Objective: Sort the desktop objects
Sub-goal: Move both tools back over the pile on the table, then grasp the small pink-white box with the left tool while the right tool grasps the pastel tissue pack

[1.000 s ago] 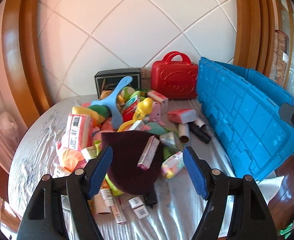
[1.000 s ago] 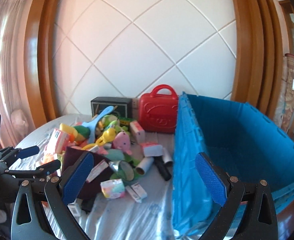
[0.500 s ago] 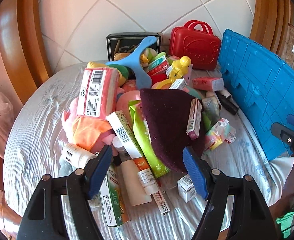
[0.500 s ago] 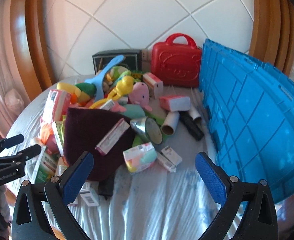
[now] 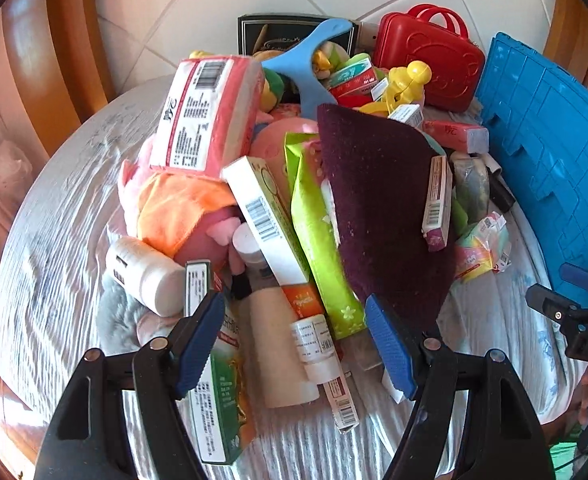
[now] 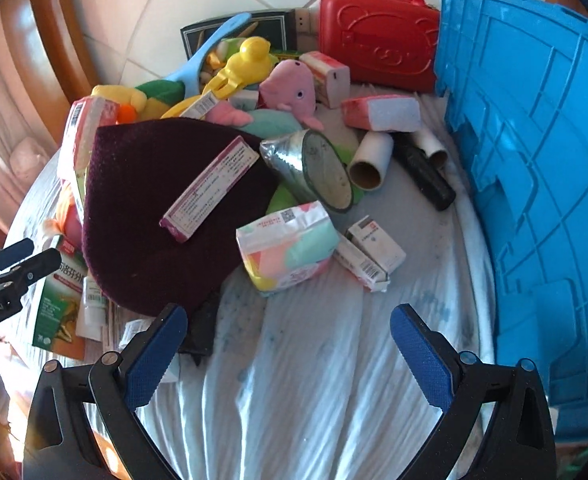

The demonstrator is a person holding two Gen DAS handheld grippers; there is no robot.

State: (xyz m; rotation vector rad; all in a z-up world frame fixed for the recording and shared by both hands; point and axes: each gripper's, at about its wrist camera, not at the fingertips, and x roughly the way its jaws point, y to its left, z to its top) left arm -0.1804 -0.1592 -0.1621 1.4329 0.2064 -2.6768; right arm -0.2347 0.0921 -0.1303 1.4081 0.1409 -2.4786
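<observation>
A heap of desktop objects lies on a round table with a pale cloth point(image 6: 314, 380). A dark maroon knit hat point(image 6: 161, 216) tops the heap, with a slim pink-edged box point(image 6: 209, 188) on it. My left gripper point(image 5: 294, 344) is open, low over the near edge of the heap, its fingers either side of a cream bottle point(image 5: 281, 348) and a small white vial point(image 5: 316, 344). My right gripper point(image 6: 281, 356) is open and empty above bare cloth, just short of a pastel tissue pack point(image 6: 287, 244) and small white boxes point(image 6: 370, 252).
A blue plastic crate point(image 6: 534, 160) stands at the right edge. A red toy suitcase point(image 6: 378, 48) and a black box point(image 5: 294, 32) stand by the tiled wall. Plush toys, a yellow toy point(image 6: 249, 60), cardboard tubes point(image 6: 370, 160), a foil roll point(image 6: 310, 160) fill the middle.
Both grippers have tilted down and moved closer to the heap. The left now sits low over the bottles at the near edge. Both stay open and empty.
</observation>
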